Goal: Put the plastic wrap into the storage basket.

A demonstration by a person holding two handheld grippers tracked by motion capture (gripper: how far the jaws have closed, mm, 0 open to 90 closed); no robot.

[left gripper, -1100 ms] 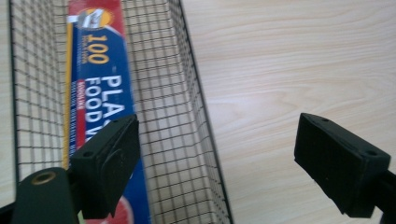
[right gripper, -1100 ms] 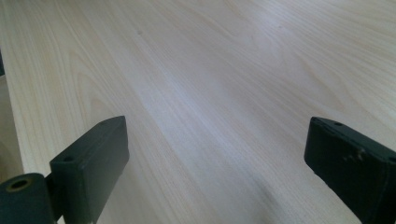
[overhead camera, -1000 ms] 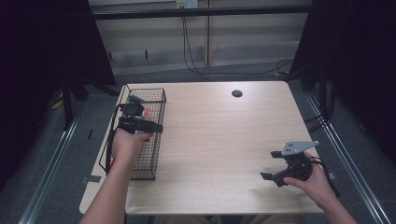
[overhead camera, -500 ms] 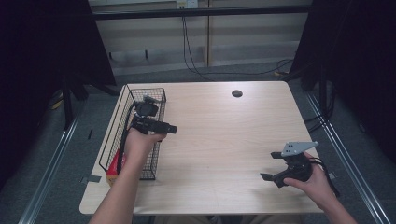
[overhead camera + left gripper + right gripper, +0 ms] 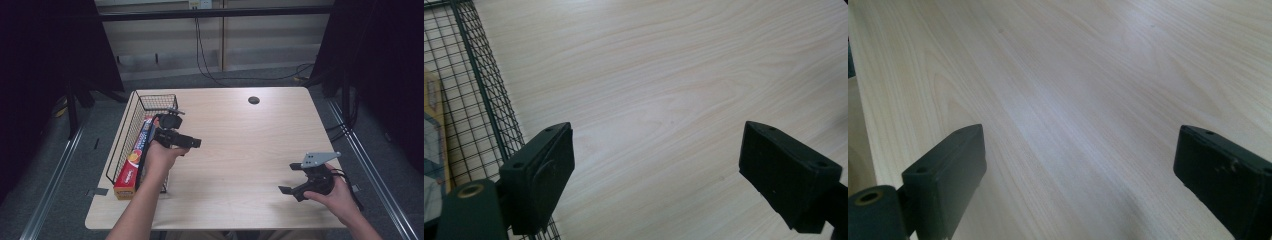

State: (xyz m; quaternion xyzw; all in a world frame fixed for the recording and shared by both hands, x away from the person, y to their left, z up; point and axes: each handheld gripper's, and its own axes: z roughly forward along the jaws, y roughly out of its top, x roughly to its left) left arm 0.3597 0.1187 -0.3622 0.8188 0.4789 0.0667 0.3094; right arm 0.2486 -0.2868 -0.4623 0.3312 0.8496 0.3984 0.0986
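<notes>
A black wire basket [image 5: 159, 101] stands at the table's left edge. In it lies a long red and blue box [image 5: 134, 159], its near end sticking out toward the table's front. My left gripper [image 5: 196, 143] points right over the bare tabletop just right of the basket, open and empty. In the left gripper view the open gripper [image 5: 656, 135] has plain wood between its jaws, with the basket mesh [image 5: 484, 100] and a strip of the box [image 5: 433, 150] at the left. My right gripper [image 5: 289, 178] rests near the front right, and the right gripper view shows this gripper [image 5: 1080, 132] open over bare wood.
The light wooden table [image 5: 240, 150] has a small dark round cable hole [image 5: 254, 100] near its far edge. Dark curtains and metal frame legs flank the table, and cables hang behind it. A grey three-cornered plate [image 5: 318, 159] tops the right gripper.
My left gripper has moved right, from above the basket out over the tabletop, leaving the box more exposed in the basket. The right gripper has stayed put.
</notes>
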